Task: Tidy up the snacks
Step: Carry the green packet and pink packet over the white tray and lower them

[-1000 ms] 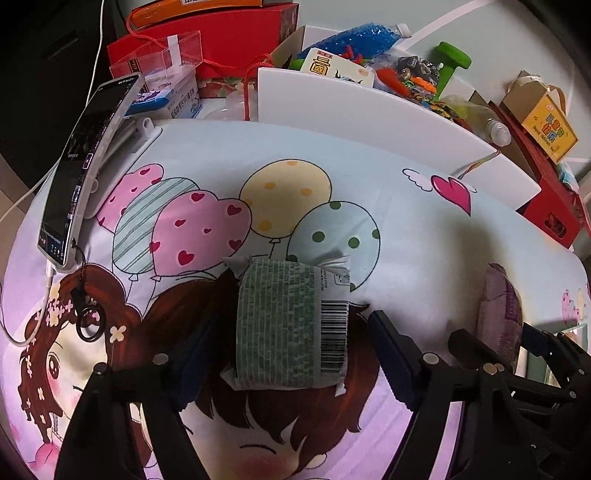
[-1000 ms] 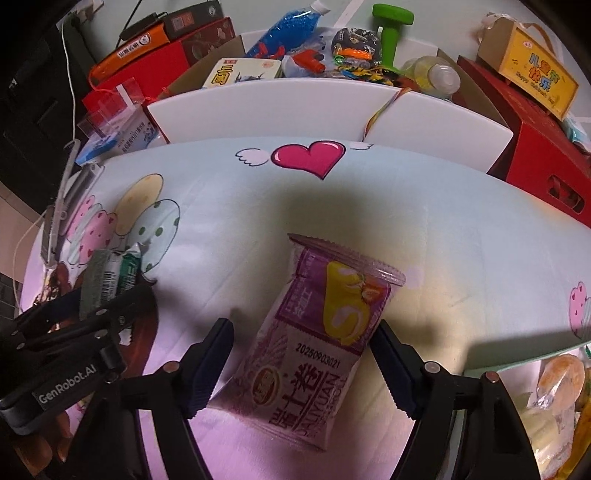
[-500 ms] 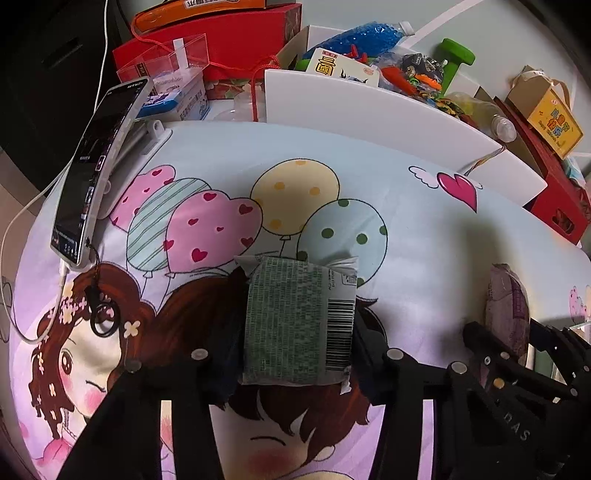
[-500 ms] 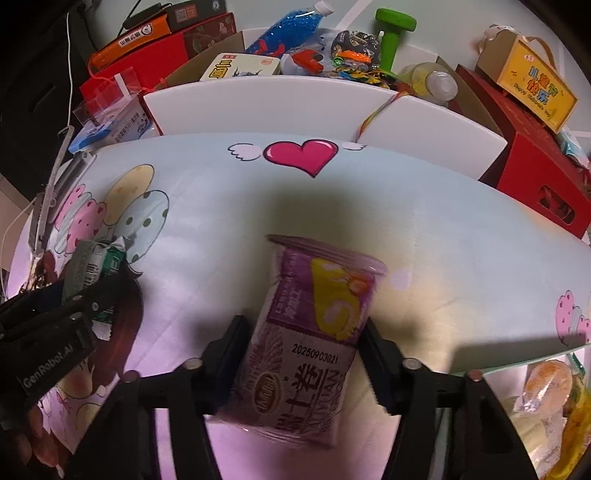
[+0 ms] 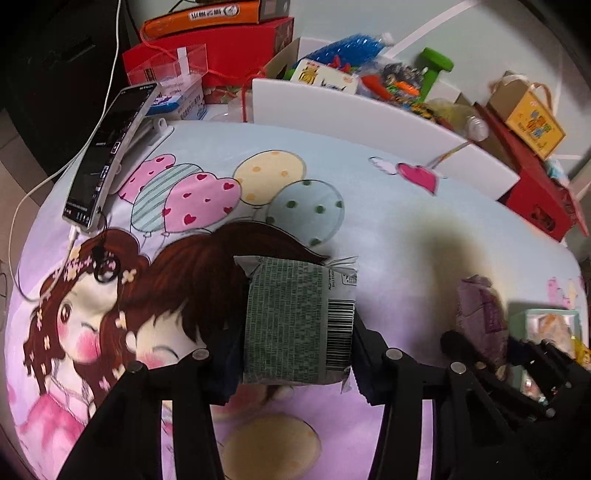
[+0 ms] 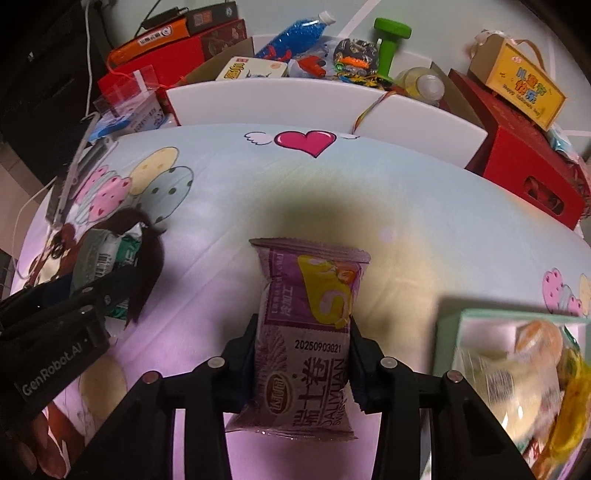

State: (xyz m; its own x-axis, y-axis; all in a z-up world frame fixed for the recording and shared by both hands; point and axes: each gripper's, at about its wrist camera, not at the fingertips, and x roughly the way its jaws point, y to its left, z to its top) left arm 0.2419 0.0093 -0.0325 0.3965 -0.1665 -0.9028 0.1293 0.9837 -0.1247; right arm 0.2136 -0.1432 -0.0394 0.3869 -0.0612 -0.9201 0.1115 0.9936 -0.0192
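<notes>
Jaws of the left gripper (image 5: 295, 354) press both sides of one green snack packet (image 5: 295, 317), which shows dense small print and a barcode along its right edge, with crimped silver ends; this grip has just been closing, and the packet appears raised off the cartoon-printed tablecloth (image 5: 388, 221). Jaws of the right gripper (image 6: 301, 365) have likewise just been closing and now clamp one purple snack packet (image 6: 310, 332); that packet carries a yellow panel, a printed date code and large characters, its crimped top edge pointing away from the camera, its lower end hanging below the fingers. Packets held: two, one per gripper; both sit over the near part of the cloth, the green one to the left of the purple. One clear container (image 6: 517, 369) holding further wrapped snacks stands just right of the right gripper; their number cannot be told. Farther left, one phone (image 5: 107, 162) leans on a stand, cable attached. Beyond the cloth: two white panels, one green dumbbell (image 6: 389, 40), one blue bottle (image 6: 299, 33).
</notes>
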